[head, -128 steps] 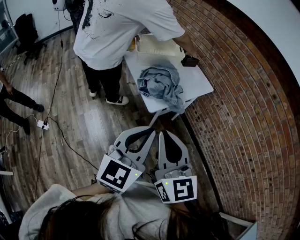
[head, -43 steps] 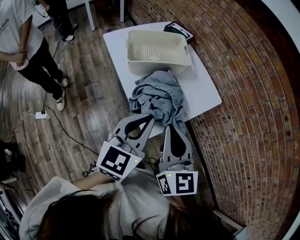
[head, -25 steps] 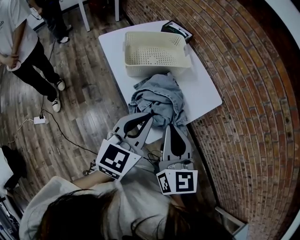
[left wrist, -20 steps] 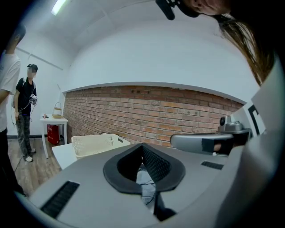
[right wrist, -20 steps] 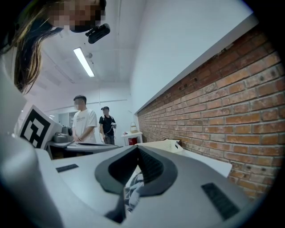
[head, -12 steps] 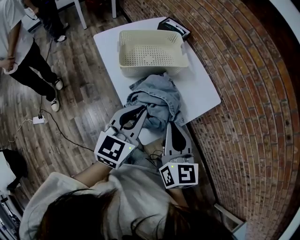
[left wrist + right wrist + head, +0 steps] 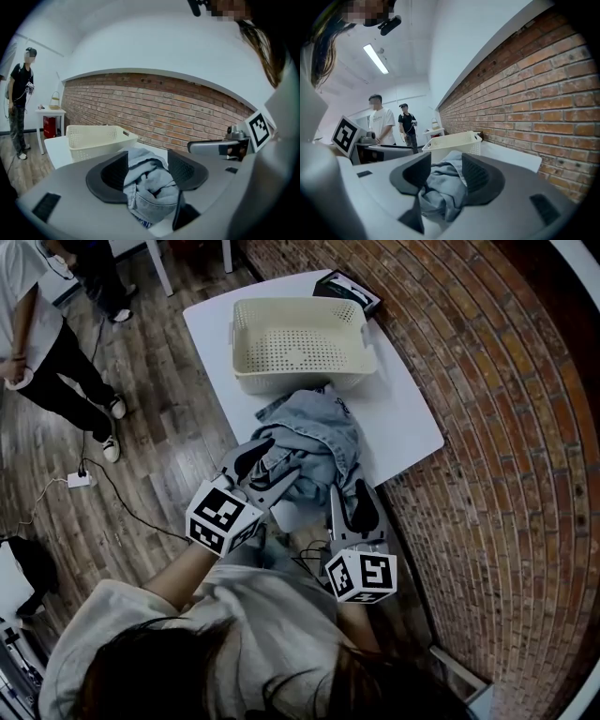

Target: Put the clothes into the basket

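Denim clothes (image 7: pixel 317 435) lie crumpled, seemingly touching the cream basket (image 7: pixel 298 381).

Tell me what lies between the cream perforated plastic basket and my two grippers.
The crumpled light-blue denim garment, seen in the head view; its near edge sits between the opening jaws of the left gripper and the right gripper.
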Tool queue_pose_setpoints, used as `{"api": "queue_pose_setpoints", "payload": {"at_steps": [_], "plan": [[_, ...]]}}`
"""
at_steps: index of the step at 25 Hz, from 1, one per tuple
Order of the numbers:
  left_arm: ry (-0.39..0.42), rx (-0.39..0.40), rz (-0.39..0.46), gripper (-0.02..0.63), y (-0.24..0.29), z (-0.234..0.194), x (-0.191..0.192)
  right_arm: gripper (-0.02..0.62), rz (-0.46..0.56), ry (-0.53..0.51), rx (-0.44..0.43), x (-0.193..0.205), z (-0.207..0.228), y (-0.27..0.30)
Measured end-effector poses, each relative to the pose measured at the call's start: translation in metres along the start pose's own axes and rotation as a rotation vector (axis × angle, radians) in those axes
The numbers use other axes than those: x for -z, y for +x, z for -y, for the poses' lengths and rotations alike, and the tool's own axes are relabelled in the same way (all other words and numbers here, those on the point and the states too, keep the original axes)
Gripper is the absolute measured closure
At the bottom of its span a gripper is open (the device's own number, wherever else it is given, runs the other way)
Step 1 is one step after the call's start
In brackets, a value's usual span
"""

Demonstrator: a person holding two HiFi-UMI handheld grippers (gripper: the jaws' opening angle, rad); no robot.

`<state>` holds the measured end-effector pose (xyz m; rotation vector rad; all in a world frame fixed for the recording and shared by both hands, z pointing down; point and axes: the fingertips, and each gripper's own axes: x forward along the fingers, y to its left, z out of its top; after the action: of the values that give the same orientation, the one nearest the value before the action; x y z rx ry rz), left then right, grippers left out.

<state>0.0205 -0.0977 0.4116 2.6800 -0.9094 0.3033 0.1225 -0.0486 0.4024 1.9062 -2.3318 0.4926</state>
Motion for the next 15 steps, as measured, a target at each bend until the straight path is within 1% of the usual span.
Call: {"api": "queue_pose_setpoints", "payload": {"at_steps": [4,7,10,12,15], "plan": [[-0.049,0.035,-0.058,0.320,0.007,-0.003,0.016,0.371,-0.035,0.039,0.015,0.013,0.009,0.003],[-0.068,0.052,-0.090,0.299,0.012,-0.007,0.025,0.329,-0.066,0.059,0.031,0.022,0.016,0.006],[-0.086,0.061,-0.101,0.273,0.018,-0.013,0.029,0.295,-0.084,0.082,0.037,0.029,0.023,0.010],[-0.104,0.063,-0.103,0.267,0.020,-0.018,0.031,0.282,-0.086,0.103,0.040,0.034,0.028,0.013],[-0.094,0.055,-0.125,0.252,0.024,-0.027,0.037,0.236,-0.112,0.118,0.049,0.046,0.036,0.018]]}}
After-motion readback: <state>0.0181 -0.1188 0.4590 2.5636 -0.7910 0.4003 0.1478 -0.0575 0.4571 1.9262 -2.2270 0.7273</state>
